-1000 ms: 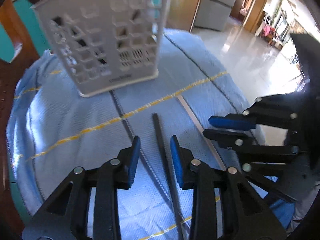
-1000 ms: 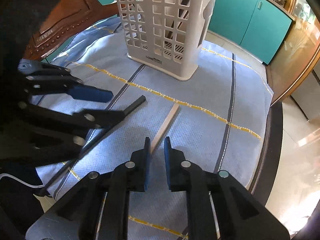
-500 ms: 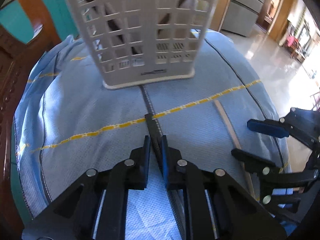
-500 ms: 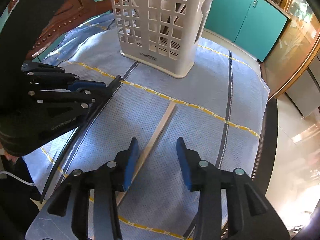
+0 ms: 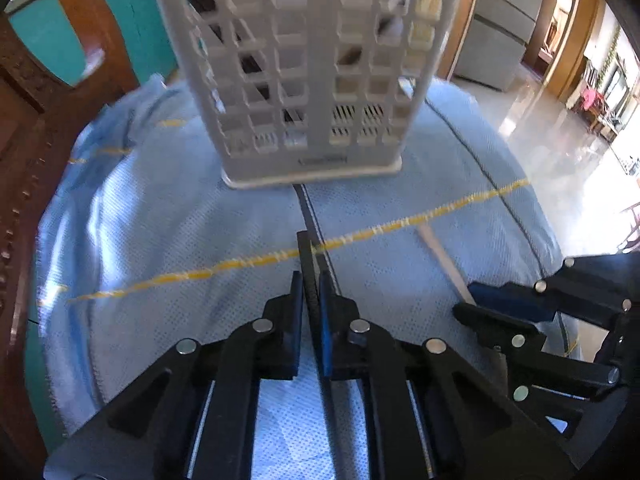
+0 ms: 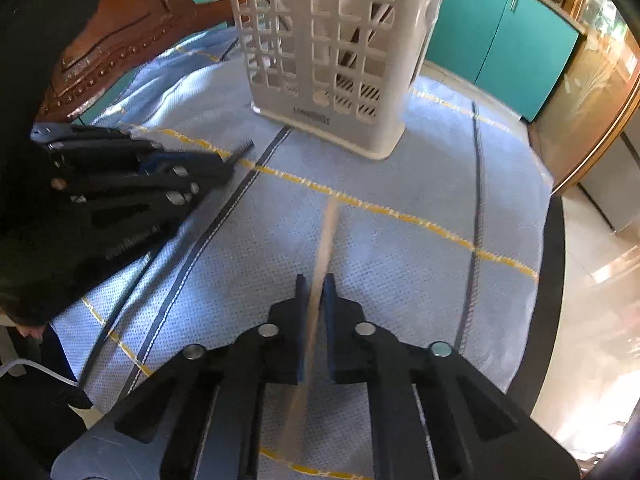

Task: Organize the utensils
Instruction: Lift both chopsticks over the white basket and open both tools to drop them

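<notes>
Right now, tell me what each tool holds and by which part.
Left tool: black chopstick, gripped just behind its far tip. Right tool: light wooden chopstick, gripped partway along its length.

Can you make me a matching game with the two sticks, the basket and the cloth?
Things:
1. thin black chopstick
2. pale wooden chopstick
3. white plastic lattice basket
4. light blue cloth with yellow lines

States:
A. spread flat under everything
B. clamped in the right gripper
C. standing upright at the far end
D. clamped in the left gripper

Pairs: 1-D, 2-B, 3-C, 4-A
</notes>
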The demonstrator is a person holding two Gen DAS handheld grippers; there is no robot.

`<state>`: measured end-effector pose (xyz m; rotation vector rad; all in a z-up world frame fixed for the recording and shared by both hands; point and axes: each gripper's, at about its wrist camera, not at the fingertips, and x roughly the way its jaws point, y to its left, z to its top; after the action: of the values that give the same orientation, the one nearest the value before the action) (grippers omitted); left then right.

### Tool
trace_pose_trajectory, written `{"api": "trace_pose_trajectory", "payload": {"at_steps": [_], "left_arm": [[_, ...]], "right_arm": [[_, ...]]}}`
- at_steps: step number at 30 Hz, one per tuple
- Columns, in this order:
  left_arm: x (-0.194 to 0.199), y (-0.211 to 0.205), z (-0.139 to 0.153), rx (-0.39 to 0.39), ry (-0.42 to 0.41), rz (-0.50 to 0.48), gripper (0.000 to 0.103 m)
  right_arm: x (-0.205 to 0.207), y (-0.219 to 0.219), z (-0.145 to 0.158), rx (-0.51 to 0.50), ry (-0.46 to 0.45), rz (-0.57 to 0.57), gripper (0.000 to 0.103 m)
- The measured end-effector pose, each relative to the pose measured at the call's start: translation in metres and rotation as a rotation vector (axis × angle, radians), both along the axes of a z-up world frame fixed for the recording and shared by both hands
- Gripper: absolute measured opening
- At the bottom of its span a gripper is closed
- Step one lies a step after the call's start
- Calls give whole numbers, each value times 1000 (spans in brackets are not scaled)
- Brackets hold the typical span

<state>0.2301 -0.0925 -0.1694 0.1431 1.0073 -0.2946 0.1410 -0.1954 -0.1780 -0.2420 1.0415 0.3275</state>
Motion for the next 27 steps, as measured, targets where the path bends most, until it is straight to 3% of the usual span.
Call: {"api": "trace_pose_trajectory", "payload": {"at_steps": [3, 11, 16, 20, 27], "left_arm": [[-9, 10, 30, -37, -109, 32, 8], [-68, 36, 136, -246, -493, 115, 7], [-100, 53, 187, -387, -662, 160, 7], [-118, 66, 234, -457, -827, 215, 7], [-100, 83, 280, -534, -980, 341, 7]], "right_arm": [[-6, -10, 23, 38, -79, -16, 6], [-45, -42, 102, 216, -368, -19, 6], [-72, -61, 146, 321, -536, -26, 6], [-80, -75, 183, 430, -678, -50, 6], [-58, -86, 230, 591, -853, -159, 6]]}}
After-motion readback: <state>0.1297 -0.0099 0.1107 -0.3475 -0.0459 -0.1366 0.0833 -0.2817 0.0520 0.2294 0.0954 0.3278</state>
